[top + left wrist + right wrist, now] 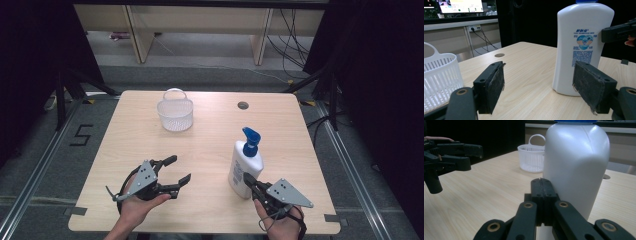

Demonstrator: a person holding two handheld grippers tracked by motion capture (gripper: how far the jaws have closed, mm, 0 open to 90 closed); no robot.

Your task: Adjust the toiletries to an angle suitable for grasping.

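White lotion bottle [245,169] with blue pump upright on the wooden surface [210,150], toward its near right part. Right gripper [248,180] just beside the bottle's base on the near side, fingers [541,195] pressed together, nothing between them. Left gripper [181,170] well left of the bottle, fingers [495,85] spread wide and empty. White mesh basket [175,114] beyond the bottle to its left, well apart.

White slatted basket [175,114] upright at far table [210,150] edge; round hole [243,105] right of it
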